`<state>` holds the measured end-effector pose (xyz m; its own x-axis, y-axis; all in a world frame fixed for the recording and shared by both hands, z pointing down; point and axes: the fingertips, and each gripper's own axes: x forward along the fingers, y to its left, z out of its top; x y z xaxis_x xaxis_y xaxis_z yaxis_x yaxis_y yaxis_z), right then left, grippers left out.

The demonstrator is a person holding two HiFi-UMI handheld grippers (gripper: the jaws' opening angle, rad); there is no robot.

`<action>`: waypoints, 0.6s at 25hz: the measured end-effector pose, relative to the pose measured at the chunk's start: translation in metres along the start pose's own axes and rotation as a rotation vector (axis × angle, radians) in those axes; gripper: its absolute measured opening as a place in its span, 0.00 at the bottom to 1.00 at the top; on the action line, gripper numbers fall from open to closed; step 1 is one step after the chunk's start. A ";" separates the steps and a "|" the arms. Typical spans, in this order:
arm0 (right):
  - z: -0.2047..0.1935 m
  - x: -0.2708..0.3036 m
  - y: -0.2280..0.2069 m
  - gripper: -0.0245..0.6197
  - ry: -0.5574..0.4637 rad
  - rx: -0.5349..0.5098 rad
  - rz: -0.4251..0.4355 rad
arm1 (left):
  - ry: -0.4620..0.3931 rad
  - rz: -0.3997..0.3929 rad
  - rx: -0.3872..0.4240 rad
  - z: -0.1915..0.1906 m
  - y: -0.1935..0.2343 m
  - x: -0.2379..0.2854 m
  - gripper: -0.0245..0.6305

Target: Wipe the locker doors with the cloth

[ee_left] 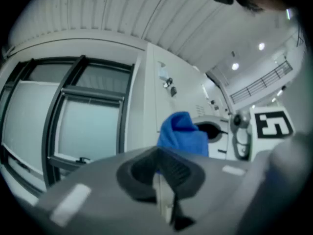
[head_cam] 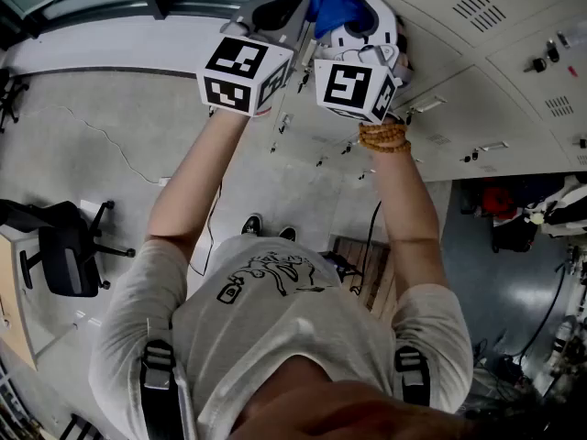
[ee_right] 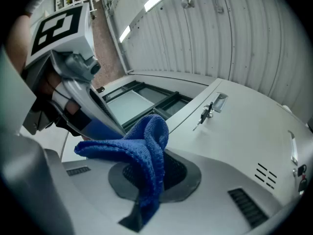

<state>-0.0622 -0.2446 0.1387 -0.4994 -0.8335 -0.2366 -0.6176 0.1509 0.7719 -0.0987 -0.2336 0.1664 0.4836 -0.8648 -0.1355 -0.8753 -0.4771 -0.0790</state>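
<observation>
Both arms are up high, and the lockers fill the view beyond the fingers: flat, smooth, pale painted-metal doors with slotted vents, hard faces a cloth should glide over. The right gripper is the working one. Its fingers are pinching the cloth at a fold, so a loose lobe stands out past the tips, ready to meet a door, I'd say. It's thick blue terry, looped and nubbly, soft and floppy, draping off to the left of those fingers. The left gripper sits just beside it, fingers pressed together with nothing I can make out between them and the cloth just beyond their tips, likely there to steady it. Past the right fingers, a small metal key hangs in a lock.
</observation>
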 end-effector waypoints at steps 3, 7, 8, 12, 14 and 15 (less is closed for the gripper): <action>-0.007 0.004 0.008 0.08 0.017 -0.057 0.006 | 0.002 -0.005 -0.002 -0.005 0.001 0.005 0.04; -0.012 0.005 0.016 0.08 0.002 -0.160 -0.015 | 0.018 0.002 -0.013 -0.018 0.007 0.008 0.04; -0.014 0.005 0.017 0.08 -0.002 -0.183 -0.021 | 0.024 0.005 -0.019 -0.023 0.009 0.009 0.04; -0.028 -0.002 0.028 0.08 -0.001 -0.234 -0.018 | 0.054 0.008 -0.037 -0.043 0.010 0.011 0.04; -0.041 -0.006 0.037 0.08 0.008 -0.236 0.004 | 0.064 0.007 -0.043 -0.052 0.010 0.014 0.04; -0.048 -0.009 0.042 0.08 0.014 -0.234 0.017 | 0.069 0.007 -0.046 -0.056 0.010 0.016 0.04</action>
<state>-0.0545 -0.2564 0.2011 -0.4987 -0.8395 -0.2158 -0.4509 0.0386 0.8917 -0.1000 -0.2605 0.2193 0.4778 -0.8759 -0.0677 -0.8785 -0.4767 -0.0323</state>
